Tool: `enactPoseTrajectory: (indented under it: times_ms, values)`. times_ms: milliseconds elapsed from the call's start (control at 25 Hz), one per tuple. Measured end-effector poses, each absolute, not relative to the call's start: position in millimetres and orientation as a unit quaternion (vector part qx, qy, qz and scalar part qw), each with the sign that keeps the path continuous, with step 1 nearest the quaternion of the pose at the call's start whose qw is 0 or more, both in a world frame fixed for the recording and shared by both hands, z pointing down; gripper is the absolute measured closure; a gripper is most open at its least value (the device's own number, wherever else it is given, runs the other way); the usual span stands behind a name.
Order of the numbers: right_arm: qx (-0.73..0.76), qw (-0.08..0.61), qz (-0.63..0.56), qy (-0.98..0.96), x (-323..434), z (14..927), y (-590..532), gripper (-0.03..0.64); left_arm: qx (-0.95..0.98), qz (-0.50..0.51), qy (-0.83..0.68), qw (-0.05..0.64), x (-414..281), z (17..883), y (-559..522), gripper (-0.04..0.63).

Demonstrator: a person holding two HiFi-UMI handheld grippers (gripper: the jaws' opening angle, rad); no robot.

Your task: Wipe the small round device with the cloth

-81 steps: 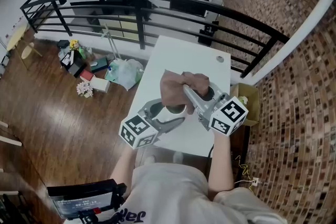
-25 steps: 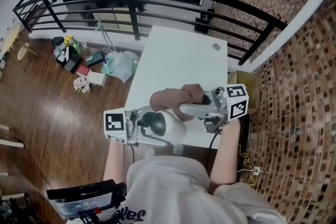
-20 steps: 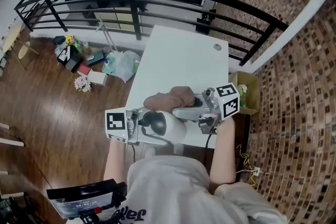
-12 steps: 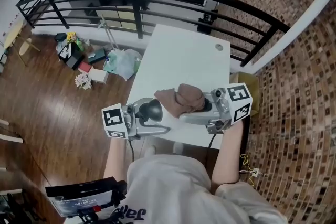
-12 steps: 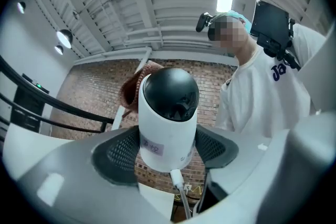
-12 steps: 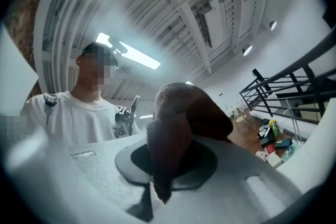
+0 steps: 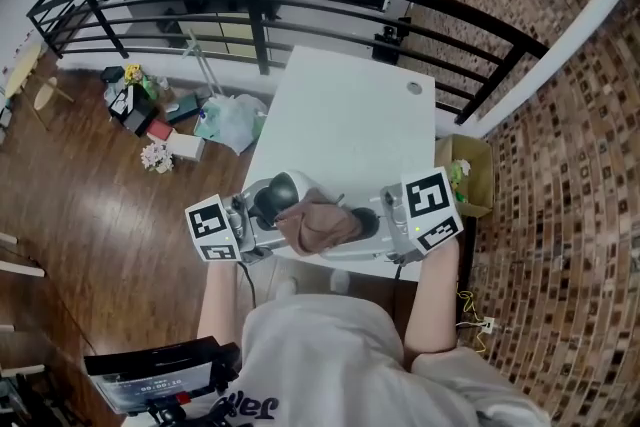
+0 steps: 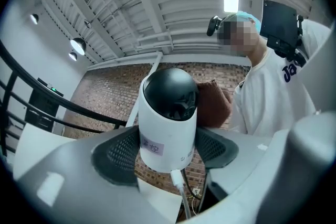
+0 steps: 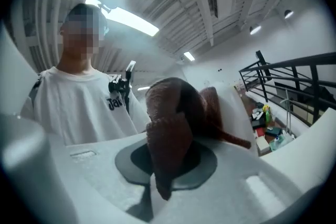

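Observation:
The small round device [image 7: 277, 196], a white body with a black dome, is clamped between the pads of my left gripper [image 7: 270, 215] over the near edge of the white table [image 7: 350, 105]. In the left gripper view the device [image 8: 169, 123] stands upright between the dark pads [image 8: 116, 153], a cable hanging below it. My right gripper [image 7: 335, 227] is shut on a brown cloth [image 7: 318, 223], which lies against the device's right side. The cloth [image 8: 212, 105] shows behind the device, and bunched in the right gripper's jaws [image 9: 169, 128].
A black railing [image 7: 300, 0] runs behind the table. A cardboard box [image 7: 466, 177] sits at the table's right. Bags and clutter [image 7: 185, 130] lie on the wooden floor at the left. A person's white shirt [image 8: 273, 86] is close behind both grippers.
The right gripper has carried the cloth left and nearer to the person, from above the device onto its right side. The left gripper has turned, and the device's dome now faces further away.

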State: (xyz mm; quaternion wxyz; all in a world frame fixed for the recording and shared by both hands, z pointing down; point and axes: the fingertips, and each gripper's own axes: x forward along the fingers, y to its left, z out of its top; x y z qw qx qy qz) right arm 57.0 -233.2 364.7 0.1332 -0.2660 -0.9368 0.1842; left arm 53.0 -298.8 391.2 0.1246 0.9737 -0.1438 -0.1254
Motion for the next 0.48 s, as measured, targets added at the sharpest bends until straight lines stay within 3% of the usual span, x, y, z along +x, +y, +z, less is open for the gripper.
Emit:
enactPoseTrajectory:
  times_ms: [200,480]
  values:
    - [-0.175,-0.036,0.236,-0.955,85,314,-301,0.591,0.982,-0.145,-0.065,0.104,56,377,-270,0.238]
    - [-0.199,-0.048,0.320,-0.925,59,349,-304,0.591,0.986,-0.135,0.044,0.087,73,365,-231,0.238]
